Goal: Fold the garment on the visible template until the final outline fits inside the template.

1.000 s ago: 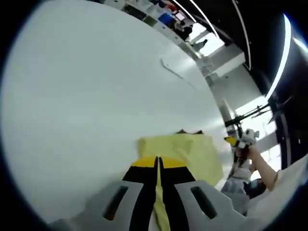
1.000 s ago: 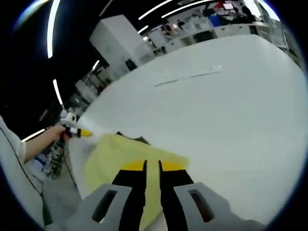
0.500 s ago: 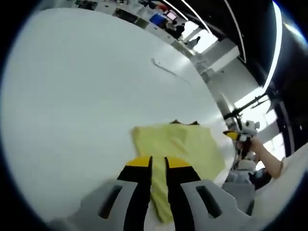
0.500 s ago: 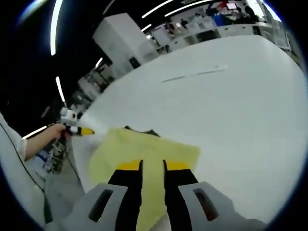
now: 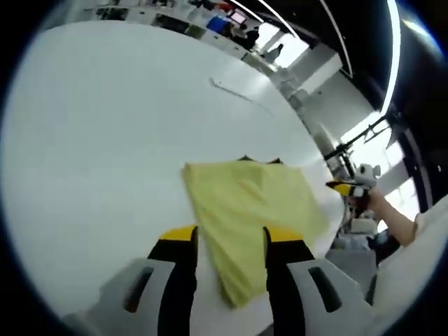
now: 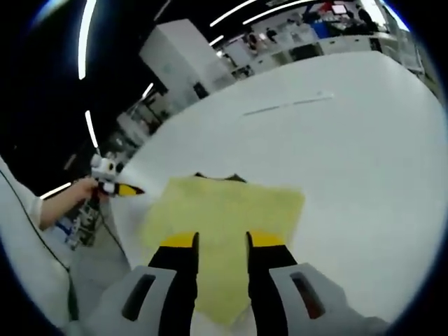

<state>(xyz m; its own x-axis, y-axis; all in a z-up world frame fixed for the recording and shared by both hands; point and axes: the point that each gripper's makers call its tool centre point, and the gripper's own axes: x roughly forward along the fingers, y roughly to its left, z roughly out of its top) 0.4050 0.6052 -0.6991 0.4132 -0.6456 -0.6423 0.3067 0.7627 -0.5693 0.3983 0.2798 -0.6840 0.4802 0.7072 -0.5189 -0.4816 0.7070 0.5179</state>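
White table (image 5: 105, 140) bears folded yellow garment (image 5: 248, 210).

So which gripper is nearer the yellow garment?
About equal. The left gripper and right gripper each sit at a near corner of the garment, open fingers astride the cloth.

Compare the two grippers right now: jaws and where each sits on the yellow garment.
Left gripper: its jaws stand well apart, straddling the near corner of the yellow garment, whose fold hangs between them. Right gripper: its jaws show a narrower gap and straddle the garment's opposite near edge. In the left gripper view the cloth spreads to the right; in the right gripper view it spreads to the left. Both are open, with black, yellow-tipped jaws, over the white table.
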